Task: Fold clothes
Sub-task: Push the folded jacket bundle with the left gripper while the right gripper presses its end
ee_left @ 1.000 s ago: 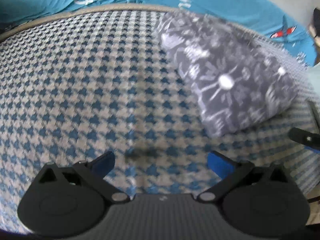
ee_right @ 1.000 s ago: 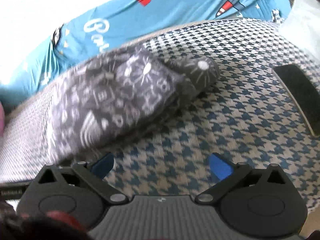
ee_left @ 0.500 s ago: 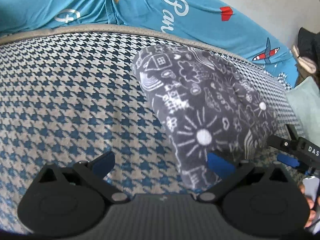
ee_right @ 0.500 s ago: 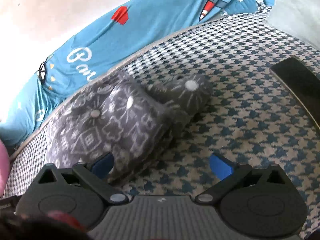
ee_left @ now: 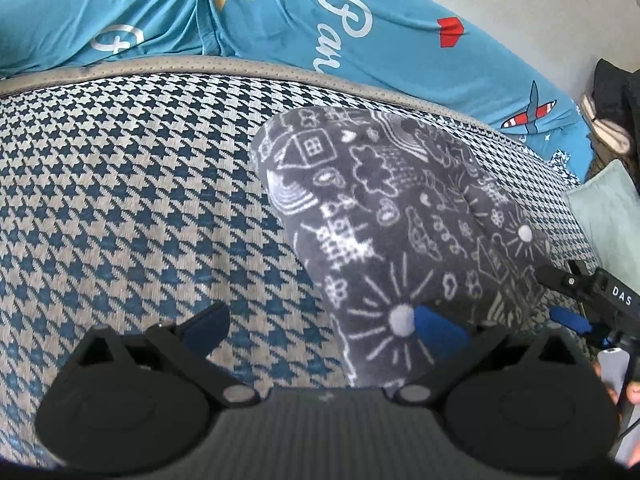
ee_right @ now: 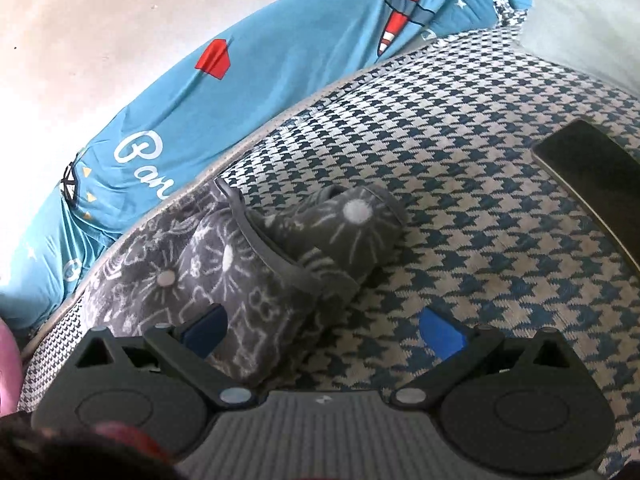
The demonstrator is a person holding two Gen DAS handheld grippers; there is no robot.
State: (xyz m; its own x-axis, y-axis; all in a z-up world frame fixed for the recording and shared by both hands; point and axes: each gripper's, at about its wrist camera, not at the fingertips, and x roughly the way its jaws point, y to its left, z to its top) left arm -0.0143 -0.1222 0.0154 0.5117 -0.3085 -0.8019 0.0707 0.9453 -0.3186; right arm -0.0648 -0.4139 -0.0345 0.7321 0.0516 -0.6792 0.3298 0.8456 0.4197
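1. The grey doodle-print garment (ee_left: 400,216) sits bundled at centre-right of the left wrist view, a soft, thick roll on the houndstooth cushion (ee_left: 140,200).
2. Left gripper (ee_left: 320,326): jaws wide, right pad at the bundle's near edge, gripping nothing.
3. Right gripper (ee_right: 322,330): also spread wide, left pad against the fabric at lower left of its view, nothing held.
4. Risk, I'd say: closing here pinches only the top layer, so the roll unfurls.
5. A dark flat slab (ee_right: 592,176) lies at the right edge; teal bedding (ee_right: 240,64) runs behind.
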